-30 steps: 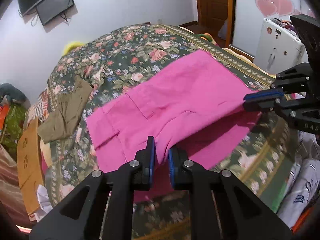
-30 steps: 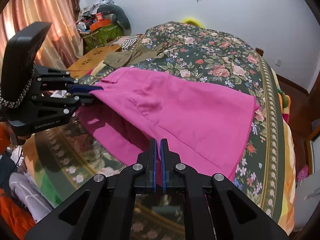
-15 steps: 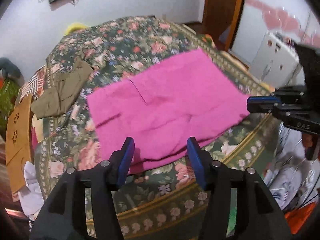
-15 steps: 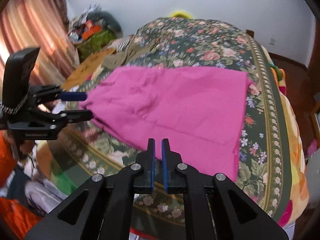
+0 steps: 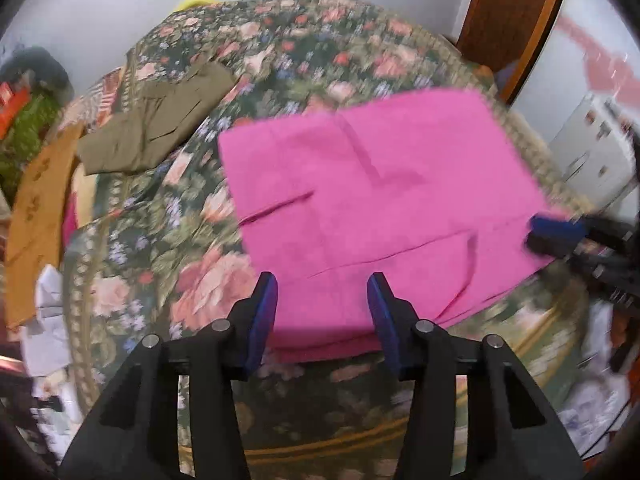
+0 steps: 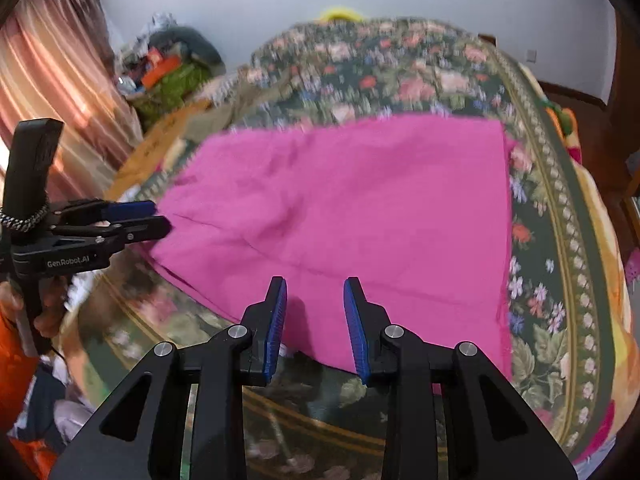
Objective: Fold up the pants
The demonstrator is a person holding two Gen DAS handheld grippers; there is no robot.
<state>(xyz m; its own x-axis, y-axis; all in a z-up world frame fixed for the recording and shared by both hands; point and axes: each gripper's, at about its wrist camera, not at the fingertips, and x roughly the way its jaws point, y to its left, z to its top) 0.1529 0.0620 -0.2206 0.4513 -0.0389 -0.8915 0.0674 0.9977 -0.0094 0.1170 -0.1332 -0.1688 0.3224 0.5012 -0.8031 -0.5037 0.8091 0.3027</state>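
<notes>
Bright pink pants (image 5: 376, 200) lie folded flat on the floral bedspread (image 5: 280, 48), near its front edge; they also show in the right wrist view (image 6: 352, 208). My left gripper (image 5: 322, 304) is open and empty, just above the near hem. It also shows at the left of the right wrist view (image 6: 140, 216), by the pants' left edge. My right gripper (image 6: 314, 304) is open and empty over the near edge. It appears blurred at the right of the left wrist view (image 5: 556, 232), at the pants' right corner.
Olive-brown pants (image 5: 160, 120) lie on the bed at the far left. A wooden board (image 5: 36, 200) and clutter sit beside the bed. A white appliance (image 5: 596, 152) and a wooden door (image 5: 516, 20) stand to the right. Curtains (image 6: 52, 80) hang on the left.
Both grippers have let go of the pink pants and opened. The lifted layer now lies flat on the bed. Both grippers have pulled back toward the near edge.
</notes>
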